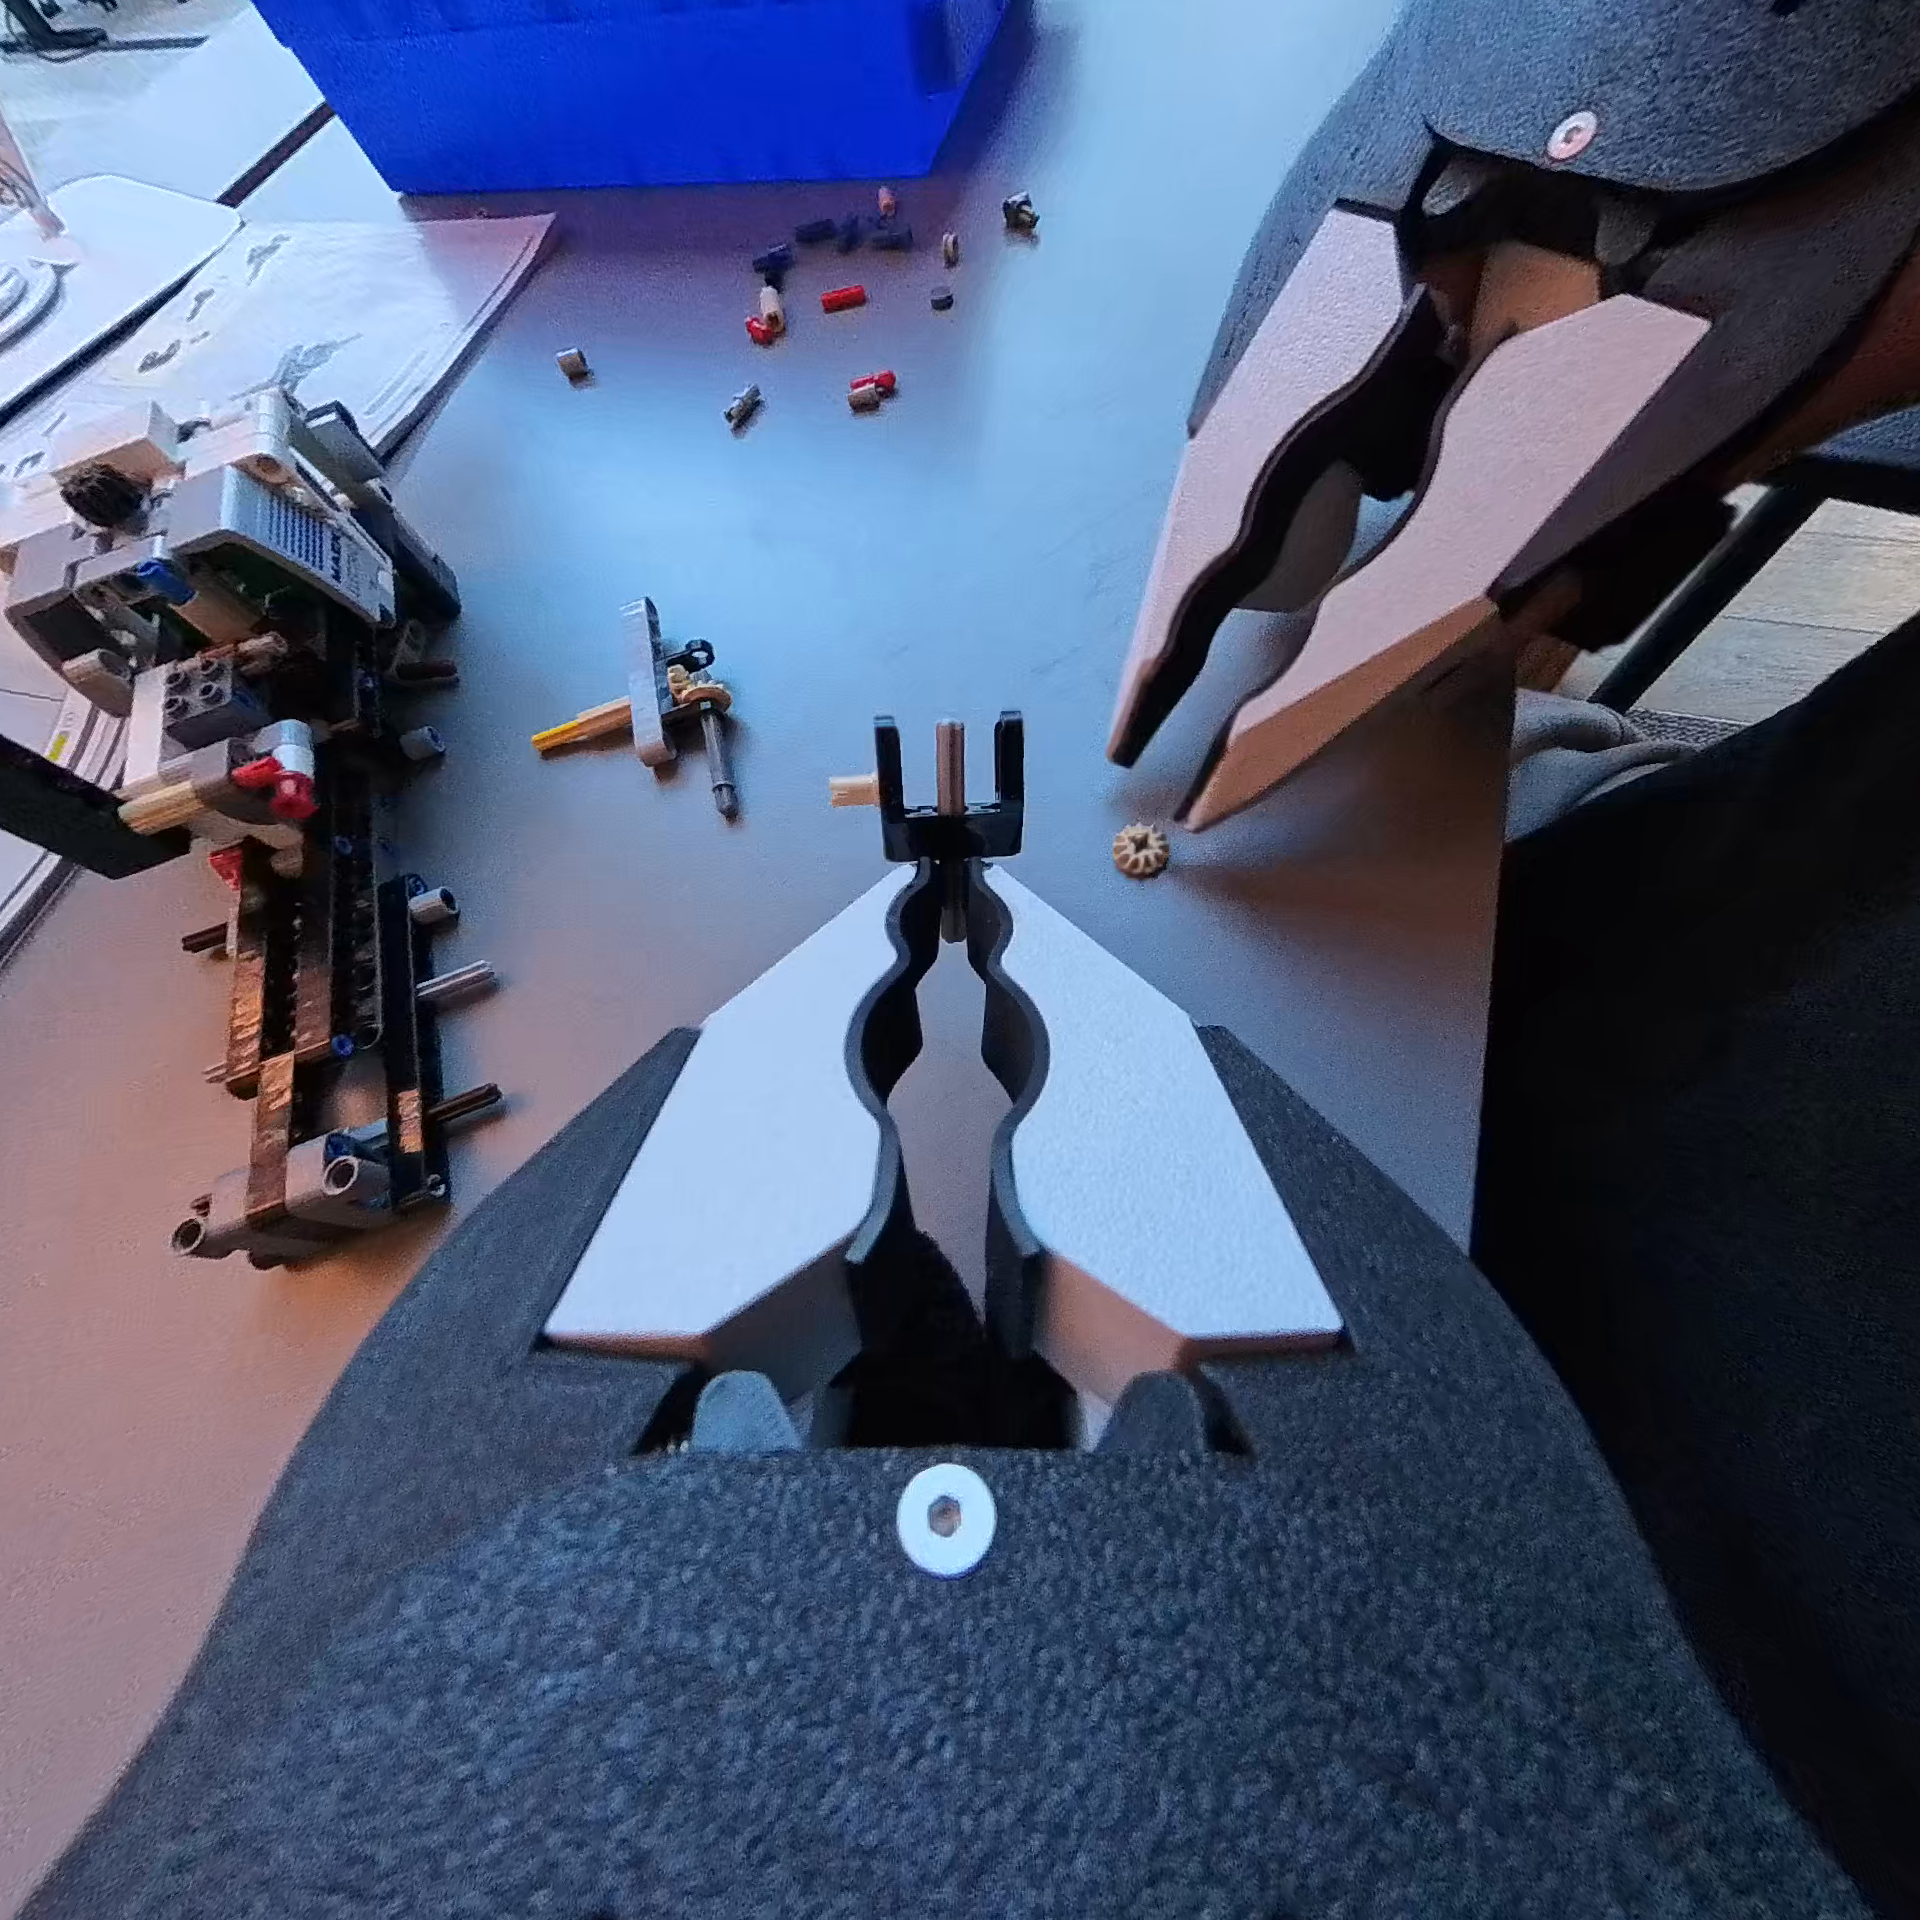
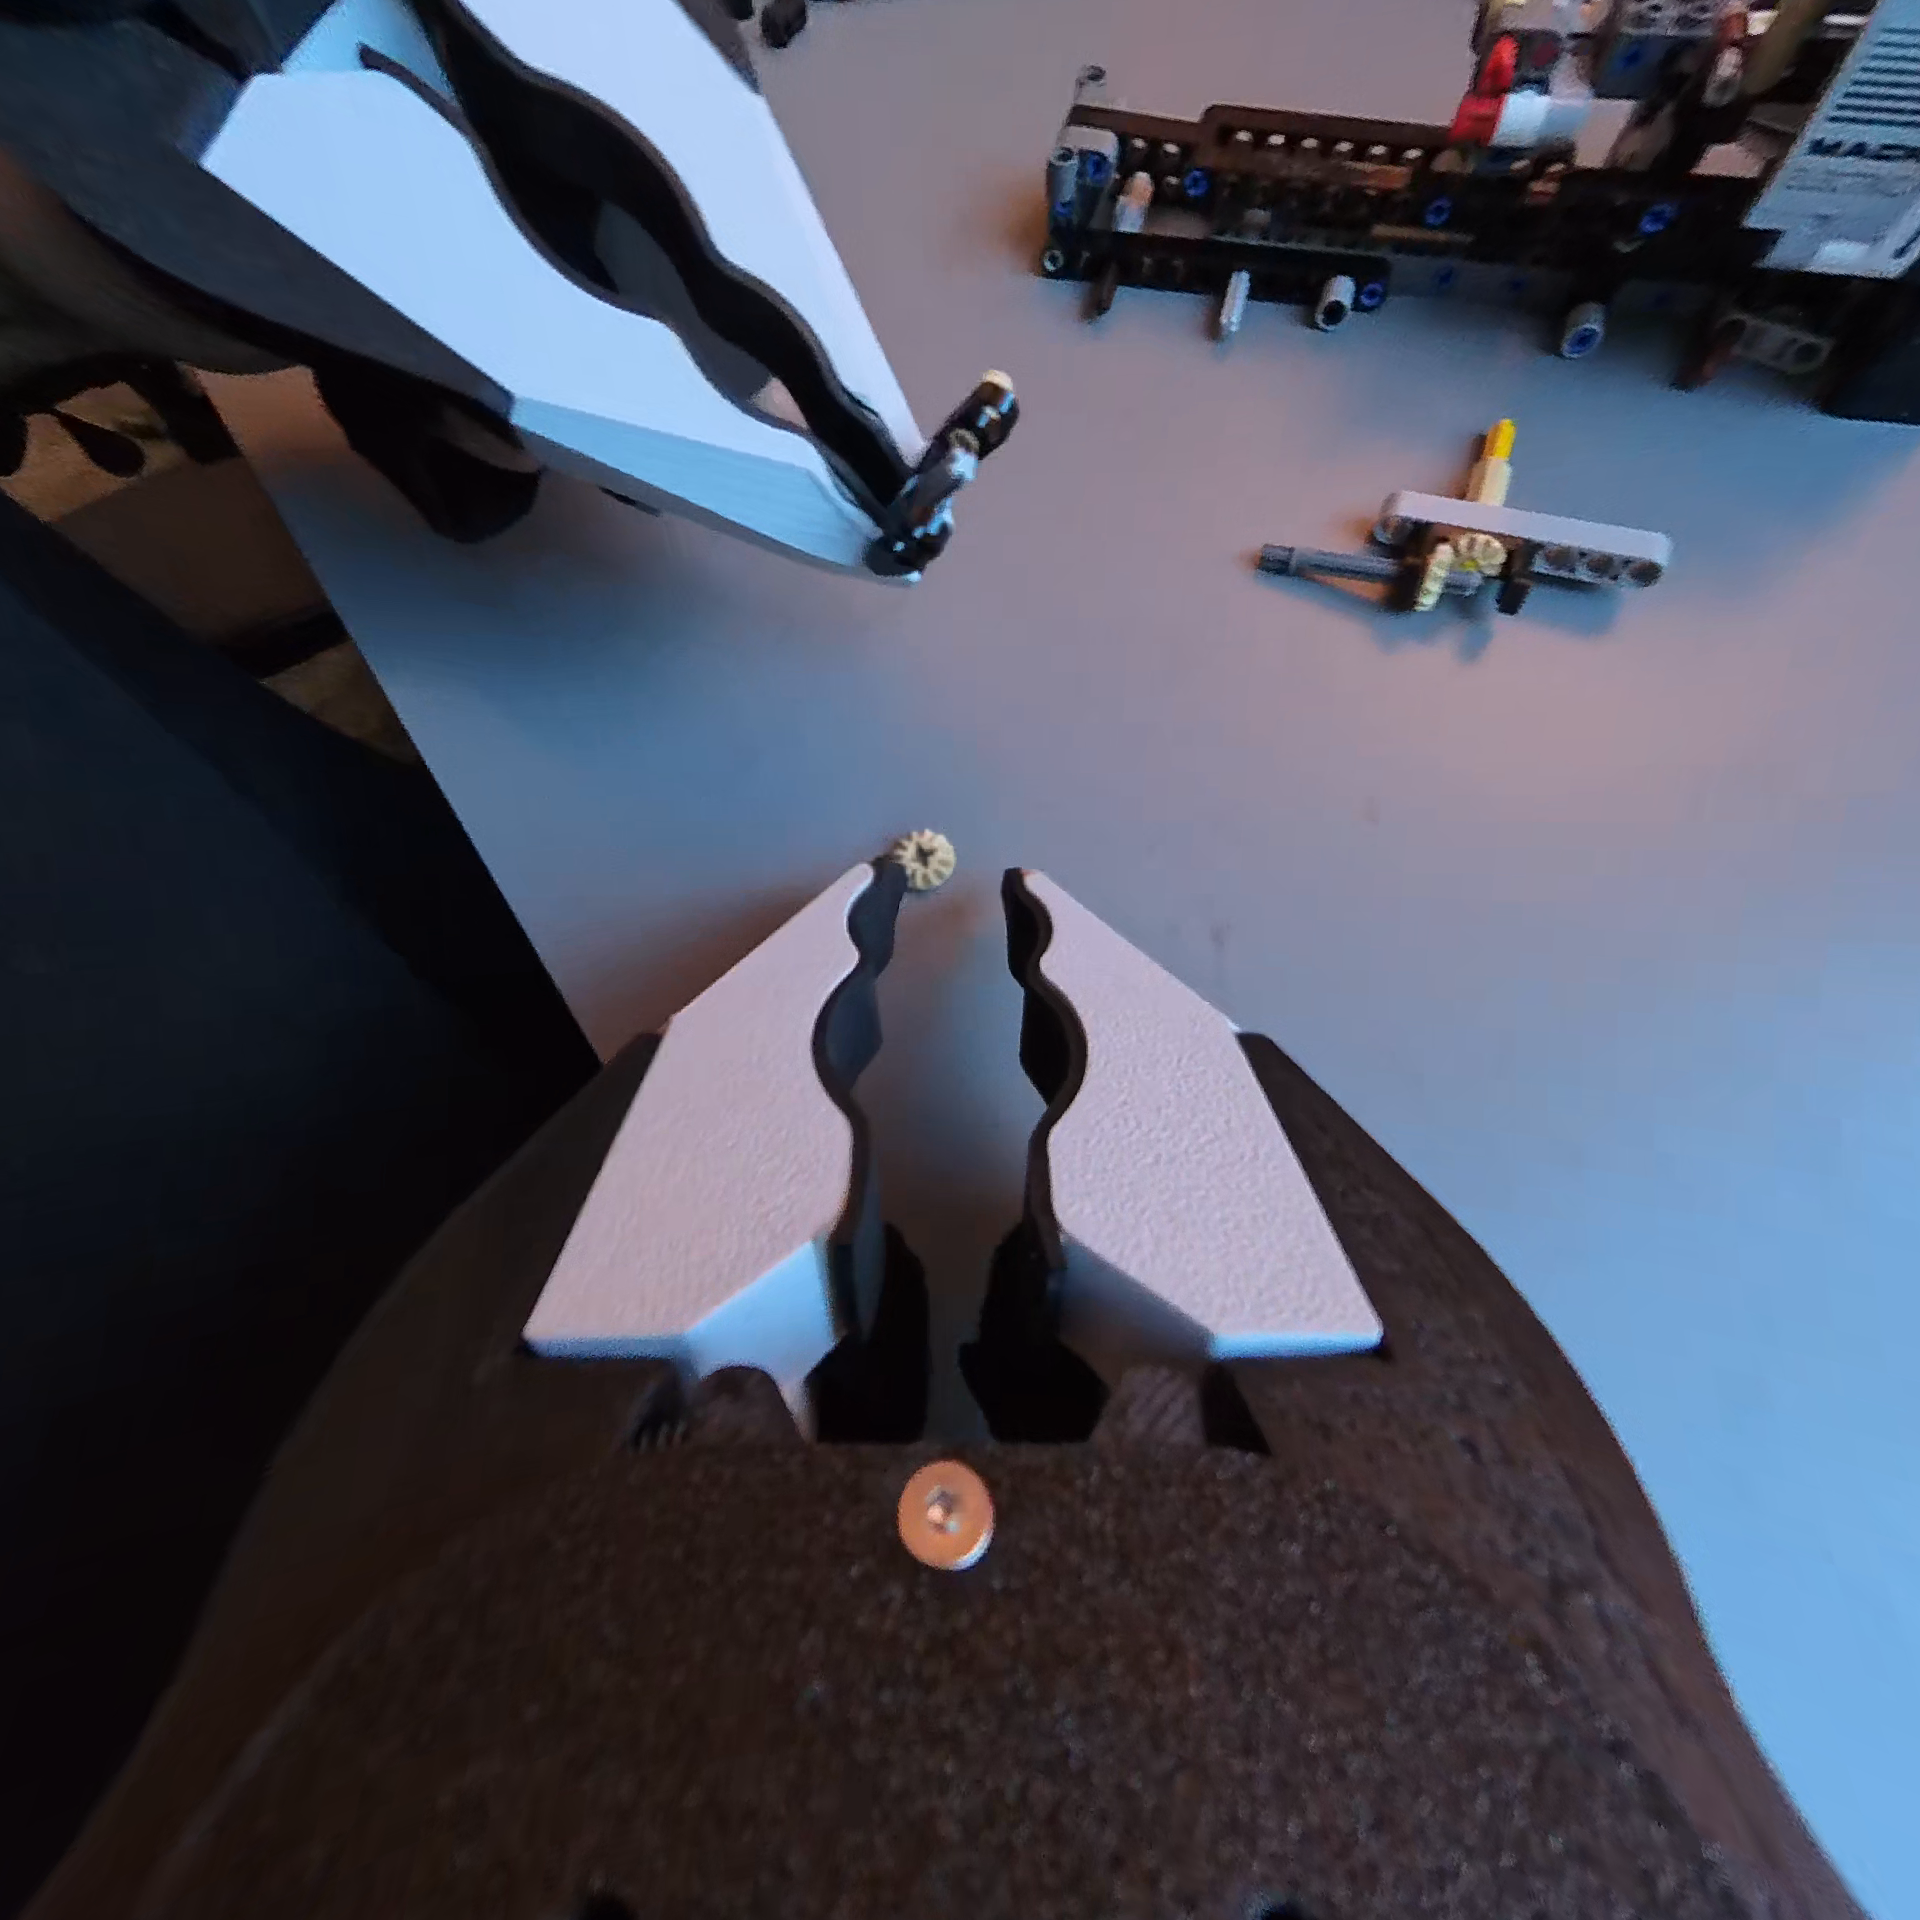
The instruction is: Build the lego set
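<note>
The build is partly done. A long black-and-grey model lies on the grey table, left of the left gripper, with pins and rods protruding from its side. A small sub-assembly — a grey beam with a rod and a tan gear — lies apart from it, not yet attached. A scatter of loose small parts sits farther off near a blue bin, and an open instruction booklet lies beside the model. A good deal evidently remains.

The left gripper has its jaws nearly closed, pinching a grey rod that carries a black forked piece with a tan peg at its side; this is held off the table.

The right gripper has its jaws narrowly parted and empty. A small tan gear lies on the table just beside its left fingertip — whether touching cannot be told. Judged from this, the gear is the next part to be picked up, probably for the rod.
</note>
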Motion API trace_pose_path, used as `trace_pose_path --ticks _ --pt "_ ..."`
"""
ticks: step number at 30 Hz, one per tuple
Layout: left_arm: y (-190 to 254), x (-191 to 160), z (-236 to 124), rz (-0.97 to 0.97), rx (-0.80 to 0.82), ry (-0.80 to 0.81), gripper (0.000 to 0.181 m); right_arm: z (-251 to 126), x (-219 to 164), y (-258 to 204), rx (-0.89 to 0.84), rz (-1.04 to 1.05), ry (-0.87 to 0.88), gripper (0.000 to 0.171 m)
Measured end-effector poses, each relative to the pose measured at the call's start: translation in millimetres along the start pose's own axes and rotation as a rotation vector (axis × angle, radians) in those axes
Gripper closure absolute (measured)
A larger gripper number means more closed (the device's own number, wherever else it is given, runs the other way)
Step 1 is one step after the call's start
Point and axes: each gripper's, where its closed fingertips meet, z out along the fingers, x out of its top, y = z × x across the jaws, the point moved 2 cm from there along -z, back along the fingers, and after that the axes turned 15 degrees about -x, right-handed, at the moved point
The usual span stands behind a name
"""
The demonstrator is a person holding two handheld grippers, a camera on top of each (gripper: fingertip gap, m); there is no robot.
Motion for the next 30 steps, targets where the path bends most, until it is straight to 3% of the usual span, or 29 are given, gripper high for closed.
trace_pose_path --ticks 19,23,26,28,30 --pt "-4.8 -5.8 0.8 0.02 0.022 -0.027 0.179 10.9 0.7 -4.2 -0.045 -0.043 -0.037 0.16" --pt "-12.0 -10.0 5.4 0.073 0.095 -0.083 0.179 1.3 23.6 8.9 -0.062 0.079 0.095 0.161" --pt "-15.9 -9.4 9.6 0.162 0.174 -0.124 0.179 -14.3 60.5 18.1 0.007 0.308 0.275 0.161" --pt "-16.6 -6.1 11.4 0.227 0.227 -0.142 0.179 -13.8 70.7 19.3 0.062 0.429 0.3 0.161" --pt "-15.1 -1.1 13.4 0.256 0.25 -0.138 0.179 -7.5 67.9 21.8 0.013 0.421 0.285 0.161"
